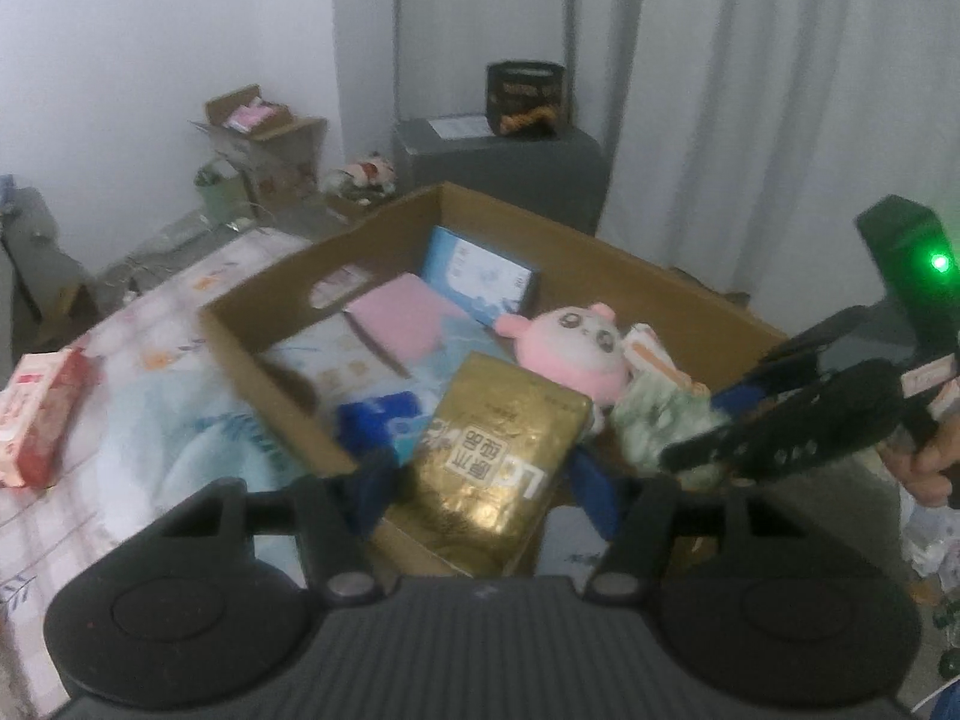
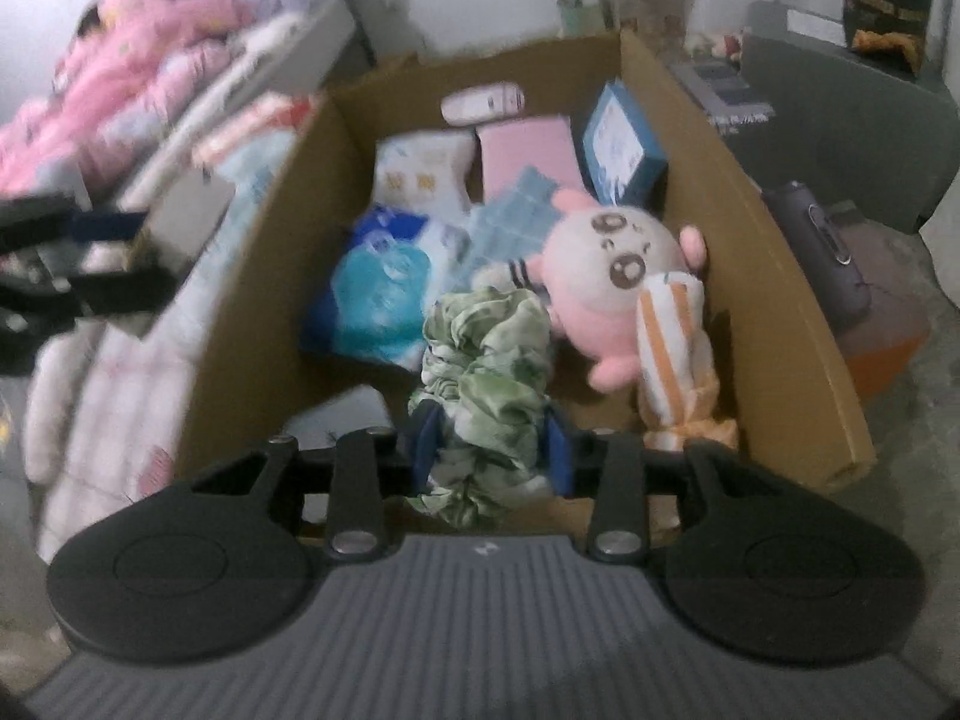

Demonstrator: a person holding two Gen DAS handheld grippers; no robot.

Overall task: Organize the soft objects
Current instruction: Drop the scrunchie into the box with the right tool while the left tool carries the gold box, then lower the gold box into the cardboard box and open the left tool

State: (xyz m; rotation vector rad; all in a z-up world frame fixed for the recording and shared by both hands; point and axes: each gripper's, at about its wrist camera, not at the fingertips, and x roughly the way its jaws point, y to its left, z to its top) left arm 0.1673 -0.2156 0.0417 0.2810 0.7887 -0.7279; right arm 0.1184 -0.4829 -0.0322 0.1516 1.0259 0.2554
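Looking along the left gripper (image 1: 480, 480), a gold pack (image 1: 498, 456) sits clamped between its fingers, over the near edge of the box (image 1: 660, 264). From the right wrist, the right gripper (image 2: 489, 450) grasps a green scrunchie (image 2: 486, 372), hanging above the box's near end, toy (image 2: 612, 264) just beyond.

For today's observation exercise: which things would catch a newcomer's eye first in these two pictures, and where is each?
First, the pink plush toy lying in the open cardboard box, near its right wall. Next, the shiny gold packet between the left gripper's fingers, over the box's near edge. Then the crumpled green scrunchie between the right gripper's fingers, just in front of the plush.
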